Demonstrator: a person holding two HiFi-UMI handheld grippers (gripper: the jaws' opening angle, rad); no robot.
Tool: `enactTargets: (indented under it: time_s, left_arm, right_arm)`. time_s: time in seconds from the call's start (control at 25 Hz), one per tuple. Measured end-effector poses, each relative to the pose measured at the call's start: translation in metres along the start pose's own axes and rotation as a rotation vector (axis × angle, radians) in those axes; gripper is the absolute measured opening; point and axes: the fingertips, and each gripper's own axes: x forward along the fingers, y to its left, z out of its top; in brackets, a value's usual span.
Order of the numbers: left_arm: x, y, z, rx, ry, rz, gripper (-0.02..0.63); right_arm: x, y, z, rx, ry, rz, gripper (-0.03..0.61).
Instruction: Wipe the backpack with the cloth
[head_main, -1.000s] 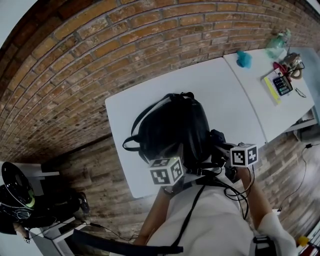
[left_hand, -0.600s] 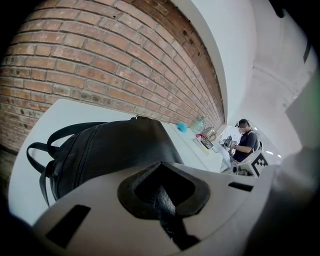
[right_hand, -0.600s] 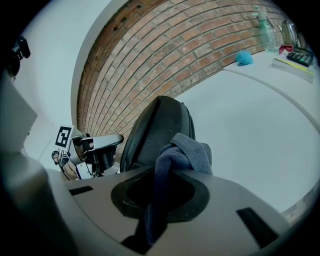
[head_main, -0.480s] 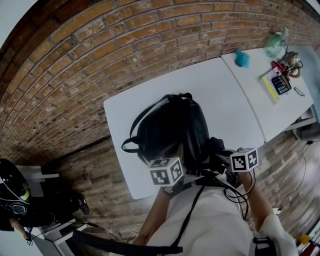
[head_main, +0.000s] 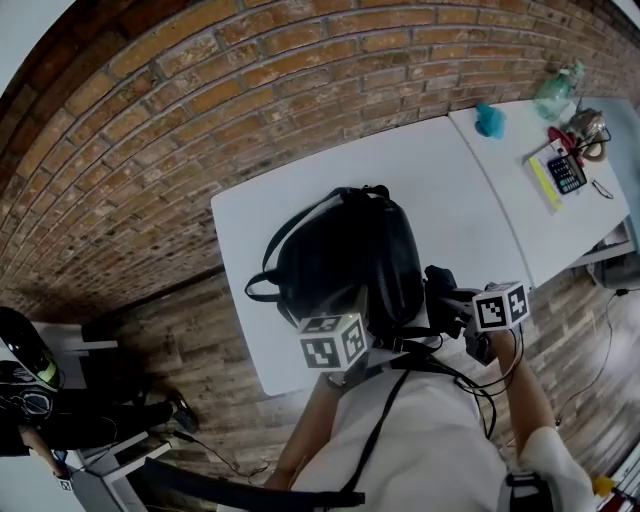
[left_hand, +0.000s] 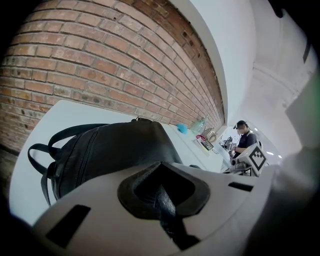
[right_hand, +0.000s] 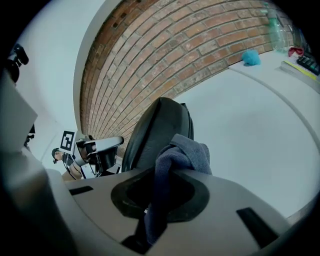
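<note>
while right gripper (right_hand: 159, 200) pinches cloth (right_hand: 184, 152), left gripper (left_hand: 162, 196) grips backpack (left_hand: 107, 147)

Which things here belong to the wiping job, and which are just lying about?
Job:
backpack
cloth, pinched in the right gripper
left gripper, shut on a dark strip, seemingly a backpack strap

Lying about, on the far table:
blue lump
bottle
calculator

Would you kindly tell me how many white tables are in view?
2: one table holds the backpack; the second table adjoins its right end, carrying a teal item. Others may lie outside view.
</note>
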Motion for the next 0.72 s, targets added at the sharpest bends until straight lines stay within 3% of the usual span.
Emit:
enactTargets:
  time_s: [0.16, 0.52, 0.72]
  left_arm:
    - [-0.002, 0.004, 0.001, -0.013, -0.007, 0.010, 0.005]
    - [-0.009, 0.007, 0.004, -0.017, -0.018, 0.027, 0.005]
    - [-0.012, 0.012, 0.003, -0.023, -0.021, 0.039, 0.005]
  right_arm:
    - [-0.007, -0.011, 0.040, -0.037, -0.053, -0.035, 0.037]
    - [0.022, 0.011, 0.169, -0.267, -0.203, -0.063, 0.037]
    - [0.050, 0.023, 0.213, -0.274, -0.281, -0.059, 0.038]
